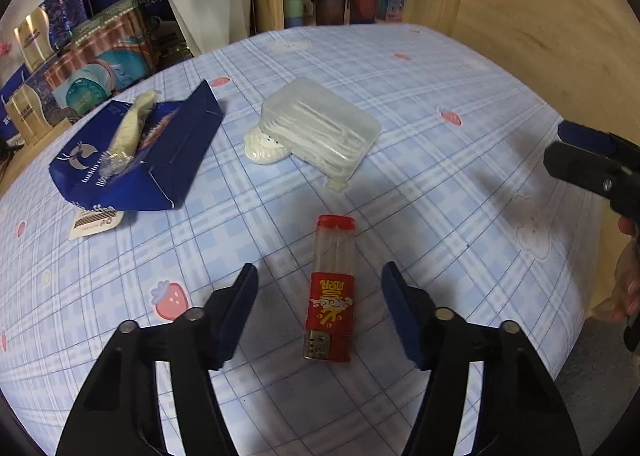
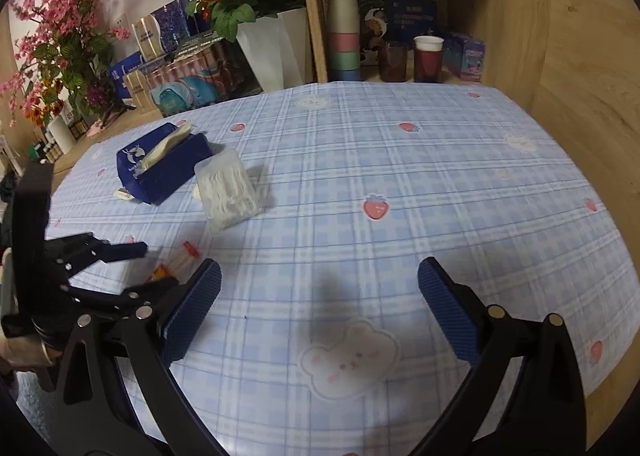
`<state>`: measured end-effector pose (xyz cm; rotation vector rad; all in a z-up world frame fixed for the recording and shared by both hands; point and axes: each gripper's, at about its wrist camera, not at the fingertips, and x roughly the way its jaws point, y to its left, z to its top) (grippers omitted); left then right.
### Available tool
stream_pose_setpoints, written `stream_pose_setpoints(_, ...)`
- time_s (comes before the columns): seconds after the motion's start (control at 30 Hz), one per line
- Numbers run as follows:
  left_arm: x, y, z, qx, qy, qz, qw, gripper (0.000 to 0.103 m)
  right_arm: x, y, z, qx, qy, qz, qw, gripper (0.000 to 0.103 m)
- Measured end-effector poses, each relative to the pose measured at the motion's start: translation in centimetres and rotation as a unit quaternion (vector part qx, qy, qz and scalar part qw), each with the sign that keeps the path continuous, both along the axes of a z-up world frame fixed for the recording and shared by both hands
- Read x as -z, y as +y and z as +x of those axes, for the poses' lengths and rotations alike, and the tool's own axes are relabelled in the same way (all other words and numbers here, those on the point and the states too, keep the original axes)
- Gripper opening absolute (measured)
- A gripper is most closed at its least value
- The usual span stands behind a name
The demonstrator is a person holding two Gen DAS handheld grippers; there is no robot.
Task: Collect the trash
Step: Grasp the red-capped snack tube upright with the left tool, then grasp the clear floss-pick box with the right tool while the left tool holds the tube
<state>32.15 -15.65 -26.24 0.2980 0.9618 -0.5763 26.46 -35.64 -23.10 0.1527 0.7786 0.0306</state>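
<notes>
A red and clear lighter (image 1: 331, 288) lies on the blue checked tablecloth (image 1: 420, 208), its metal head toward me. My left gripper (image 1: 320, 270) stands open astride it, one blue pad on each side, neither touching it. In the right wrist view the lighter (image 2: 182, 260) shows partly behind that left gripper (image 2: 150, 266). My right gripper (image 2: 320, 268) is open over bare cloth with nothing between its fingers; it also shows at the right edge of the left wrist view (image 1: 580, 154). Farther back lie a clear box of floss picks (image 1: 320, 128), a white wad (image 1: 264, 148) and a paper scrap (image 1: 94, 222).
A dark blue tissue box (image 1: 160, 160) with a pale wrapper (image 1: 130, 128) on it lies at the back left. Behind the table stand a white flower pot (image 2: 276, 48), packaged goods, and a wooden shelf (image 2: 520, 16) with cups (image 2: 428, 56). The table's edge drops off at the right (image 1: 576, 336).
</notes>
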Motion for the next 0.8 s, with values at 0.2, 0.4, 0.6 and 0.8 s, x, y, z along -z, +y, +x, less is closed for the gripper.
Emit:
stream_pose_setpoints(0.2, 0.3, 0.3, -0.5, 0.006, -0.021, 0.017, 0.9996, 0.022, 0.5, 0.4, 1.5, -0.009, 0.01, 0.013, 1.0, 0.097)
stream_pose_setpoints(0.4, -0.4, 2.9, -1.1, -0.032, -0.009, -0.029, 0.999, 0.022, 0.8, 1.9, 3.1, -0.042, 0.012, 0.007, 0.999, 0.097)
stream_pose_setpoints(0.6, -3.0, 7.1, -2.0, -0.081, -0.027, -0.078, 0.9933, 0.022, 0.3, 5.1, 5.9, -0.094, 0.023, -0.006, 0.995, 0.097)
stream_pose_setpoints(0.8, -5.2, 11.1, -3.2, -0.119, -0.054, -0.097, 0.9866, 0.022, -0.1, 8.4, 9.1, -0.143, -0.002, -0.046, 0.989, 0.097)
